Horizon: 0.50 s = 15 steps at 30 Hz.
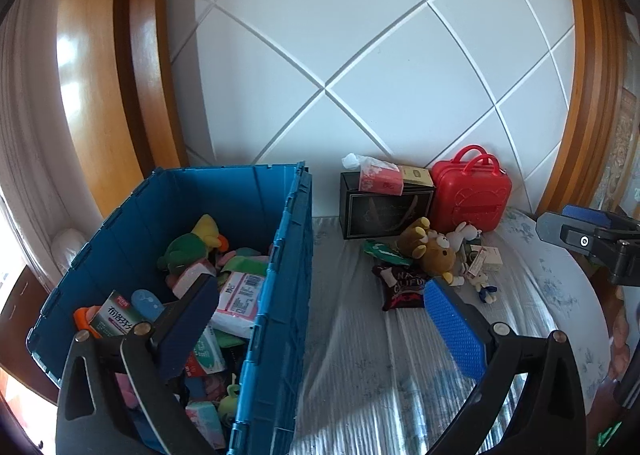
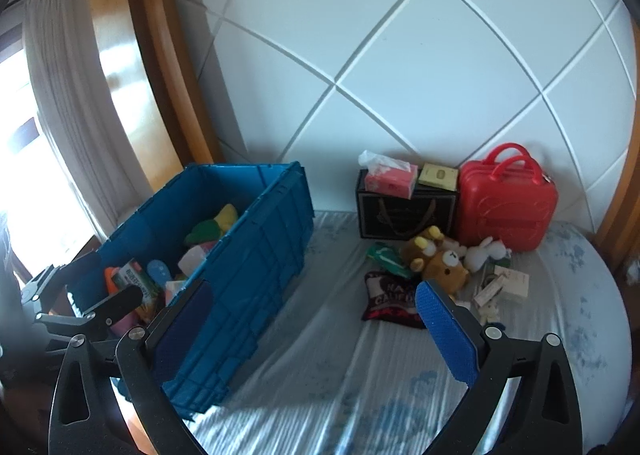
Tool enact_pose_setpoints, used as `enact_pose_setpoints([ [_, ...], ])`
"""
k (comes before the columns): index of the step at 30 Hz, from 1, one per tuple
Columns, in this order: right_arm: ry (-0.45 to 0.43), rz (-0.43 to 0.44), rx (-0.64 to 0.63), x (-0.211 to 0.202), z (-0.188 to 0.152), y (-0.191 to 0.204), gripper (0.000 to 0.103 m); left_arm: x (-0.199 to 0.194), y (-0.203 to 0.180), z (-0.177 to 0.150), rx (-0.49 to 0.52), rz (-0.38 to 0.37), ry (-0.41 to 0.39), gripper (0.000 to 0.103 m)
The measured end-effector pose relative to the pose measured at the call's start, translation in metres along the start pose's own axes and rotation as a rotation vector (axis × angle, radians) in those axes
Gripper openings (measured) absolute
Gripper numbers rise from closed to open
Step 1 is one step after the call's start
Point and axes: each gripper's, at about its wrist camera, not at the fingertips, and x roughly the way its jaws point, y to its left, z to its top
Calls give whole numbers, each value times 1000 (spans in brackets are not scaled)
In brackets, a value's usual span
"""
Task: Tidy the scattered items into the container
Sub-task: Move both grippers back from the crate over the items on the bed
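Left wrist view: the left gripper (image 1: 320, 319) has its jaws wide and empty, above the blue crate (image 1: 288, 255) — already full of toys and packets. Right gripper (image 2: 312, 319) is wide and empty too. On the bed (image 2: 328, 375) a brown bear plush (image 2: 444, 267) and small boxes (image 2: 504, 285) lie near the red case (image 2: 508, 207).

Both wrist views face the headboard (image 1: 360, 55), sharing the crate (image 2: 256, 255).
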Motion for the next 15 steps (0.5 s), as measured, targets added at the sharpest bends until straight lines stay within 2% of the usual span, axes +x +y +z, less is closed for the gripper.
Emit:
enact_pose_setpoints([
  [7, 1, -42, 53, -13, -8, -71, 102, 20, -66, 2, 58, -26, 33, 103],
  [15, 39, -121, 104, -9, -32, -160, 102, 68, -125, -12, 118, -3, 106, 103],
])
